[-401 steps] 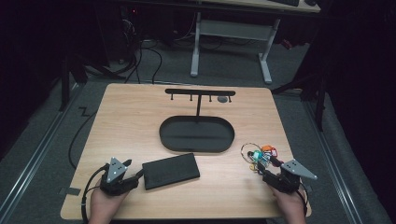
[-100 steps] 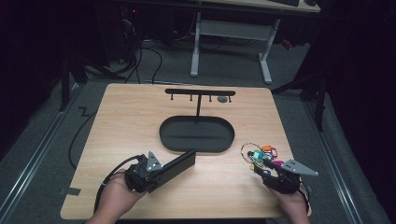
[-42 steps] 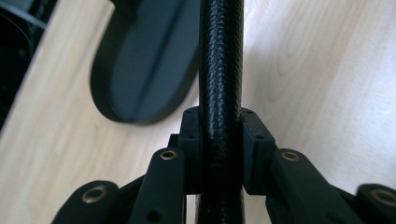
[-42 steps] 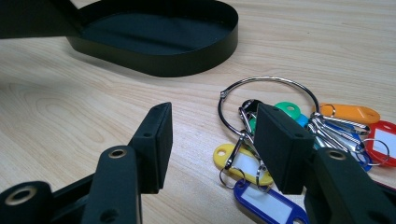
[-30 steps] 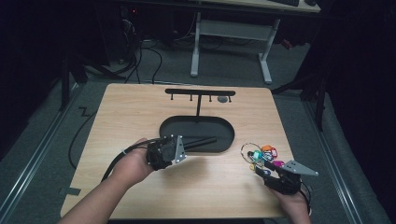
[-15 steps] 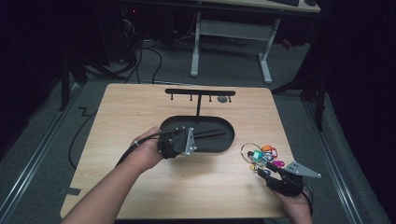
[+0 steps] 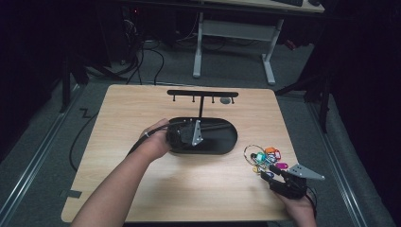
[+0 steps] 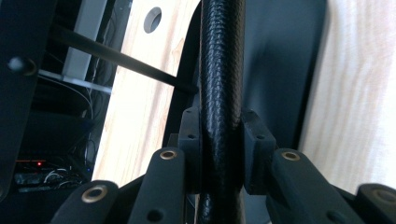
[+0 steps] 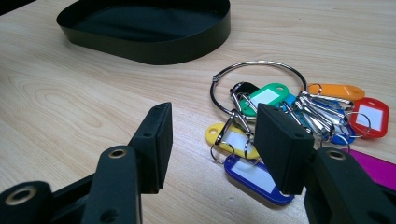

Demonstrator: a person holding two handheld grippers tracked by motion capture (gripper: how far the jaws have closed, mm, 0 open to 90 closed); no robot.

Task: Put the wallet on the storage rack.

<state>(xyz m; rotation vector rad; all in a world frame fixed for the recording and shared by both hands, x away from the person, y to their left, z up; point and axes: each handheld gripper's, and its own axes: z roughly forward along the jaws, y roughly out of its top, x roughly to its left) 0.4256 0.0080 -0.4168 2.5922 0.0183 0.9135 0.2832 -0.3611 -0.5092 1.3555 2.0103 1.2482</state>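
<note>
Here left hand-held gripper (image 8: 219, 154) clamps black wallet (image 8: 220, 70) — right hand-held gripper (image 9: 212, 140) agape.

On the table (image 7: 118, 142), the oval tray (image 7: 227, 142) sits at the centre at the foot of the hook rack (image 7: 202, 93) behind it, the wallet (image 8: 220, 70) is over the tray's left part, and the key ring (image 7: 265, 156) lies to its right.
</note>
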